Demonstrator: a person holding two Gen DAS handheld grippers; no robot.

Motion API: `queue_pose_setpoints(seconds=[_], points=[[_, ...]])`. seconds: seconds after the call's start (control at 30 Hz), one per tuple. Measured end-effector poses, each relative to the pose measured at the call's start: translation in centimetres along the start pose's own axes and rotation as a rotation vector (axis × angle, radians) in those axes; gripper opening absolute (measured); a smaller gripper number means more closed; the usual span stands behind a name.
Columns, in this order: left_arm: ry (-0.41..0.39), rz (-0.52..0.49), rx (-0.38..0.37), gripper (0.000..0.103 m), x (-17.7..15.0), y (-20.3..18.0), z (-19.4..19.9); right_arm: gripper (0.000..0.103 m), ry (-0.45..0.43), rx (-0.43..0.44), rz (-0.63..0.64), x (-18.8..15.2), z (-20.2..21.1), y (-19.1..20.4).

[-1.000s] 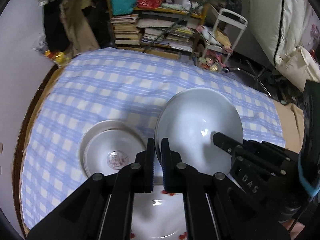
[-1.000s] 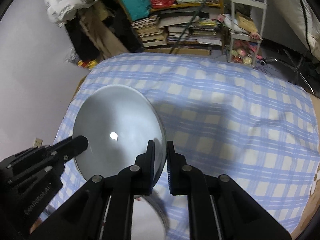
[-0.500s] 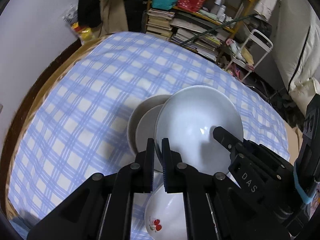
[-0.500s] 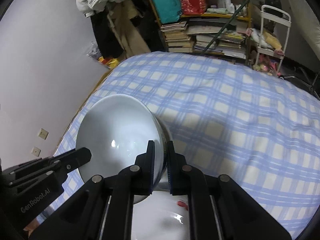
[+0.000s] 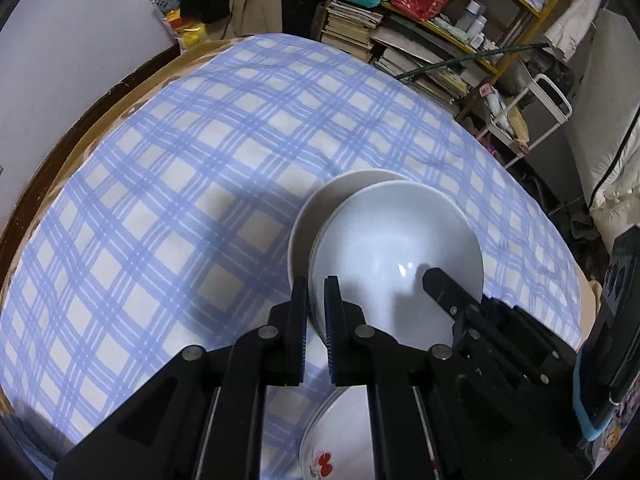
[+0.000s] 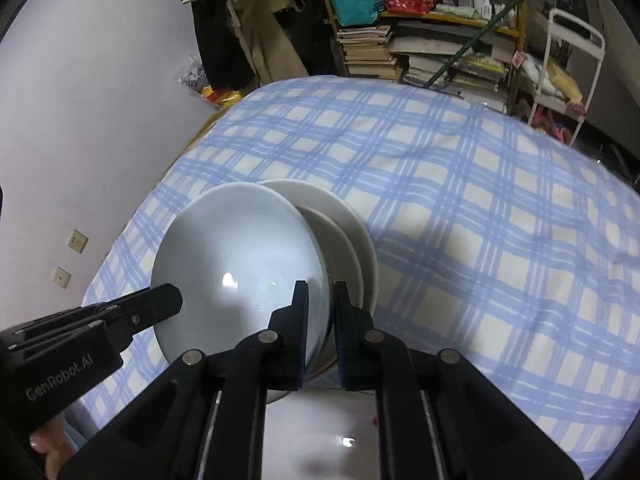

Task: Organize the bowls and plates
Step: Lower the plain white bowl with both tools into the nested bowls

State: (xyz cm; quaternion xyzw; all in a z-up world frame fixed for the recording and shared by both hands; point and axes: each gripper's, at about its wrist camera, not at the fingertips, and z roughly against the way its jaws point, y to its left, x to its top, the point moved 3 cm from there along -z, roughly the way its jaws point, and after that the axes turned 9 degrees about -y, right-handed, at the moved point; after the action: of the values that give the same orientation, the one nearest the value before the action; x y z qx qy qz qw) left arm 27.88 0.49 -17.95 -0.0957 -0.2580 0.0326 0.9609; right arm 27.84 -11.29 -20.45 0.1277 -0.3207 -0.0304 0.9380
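A large pale blue-white bowl (image 5: pixel 392 248) (image 6: pixel 240 256) hangs tilted over the checked cloth, held from both sides. My left gripper (image 5: pixel 316 300) is shut on its left rim, and my right gripper (image 6: pixel 322 308) is shut on its right rim. Directly beneath it sits a cream bowl on a cream plate (image 5: pixel 320 204) (image 6: pixel 352 236); whether the held bowl touches them I cannot tell. Close to me lies a white plate with a red cherry print (image 5: pixel 340 444) (image 6: pixel 320 432), partly hidden by the fingers.
A blue-and-white checked cloth (image 5: pixel 180 184) (image 6: pixel 480 220) covers the round wooden table (image 5: pixel 48 160). Behind it stand shelves of stacked books (image 5: pixel 400 40) (image 6: pixel 400 52), a white cart (image 6: pixel 568 60) and hanging clothes. A pale wall (image 6: pixel 80 100) is at the left.
Both grippers carried the big bowl across and down over the cream bowl and plate, which now lie right under it. The cherry-print plate has slid toward the bottom of the views.
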Motion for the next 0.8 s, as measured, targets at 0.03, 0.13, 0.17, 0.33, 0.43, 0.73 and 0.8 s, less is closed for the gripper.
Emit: queue_pose_setpoints(seconds=[0.03, 0.13, 0.17, 0.33, 0.43, 0.73, 0.8], points=[[0.003, 0.006, -0.001, 0.008, 0.0, 0.1, -0.2, 0.013, 0.007, 0.001, -0.001, -0.1, -0.4, 0.0], [0.017, 0.020, -0.007, 0.008, -0.1, 0.5, -1.1, 0.013, 0.015, -0.003, 0.018, -0.2, -1.0, 0.0], [0.012, 0.019, -0.004, 0.008, -0.2, 0.6, -1.2, 0.013, 0.011, 0.003, 0.035, 0.0, -1.0, 0.1], [-0.008, 0.002, 0.013, 0.008, 0.2, 0.8, -1.4, 0.017, 0.052, -0.017, 0.152, 0.7, -1.6, 1.3], [-0.023, 0.006, 0.024, 0.010, 0.4, 1.3, -1.1, 0.018, 0.082, -0.028, 0.242, 0.9, -1.7, 2.3], [-0.064, 0.031, 0.021, 0.012, 0.6, 2.1, 0.1, 0.027, 0.139, 0.064, 0.082, 2.0, -2.0, 0.7], [-0.074, 0.042, 0.029, 0.012, 0.7, 2.5, 0.5, 0.027, 0.151, 0.079, 0.070, 2.1, -1.9, 0.5]])
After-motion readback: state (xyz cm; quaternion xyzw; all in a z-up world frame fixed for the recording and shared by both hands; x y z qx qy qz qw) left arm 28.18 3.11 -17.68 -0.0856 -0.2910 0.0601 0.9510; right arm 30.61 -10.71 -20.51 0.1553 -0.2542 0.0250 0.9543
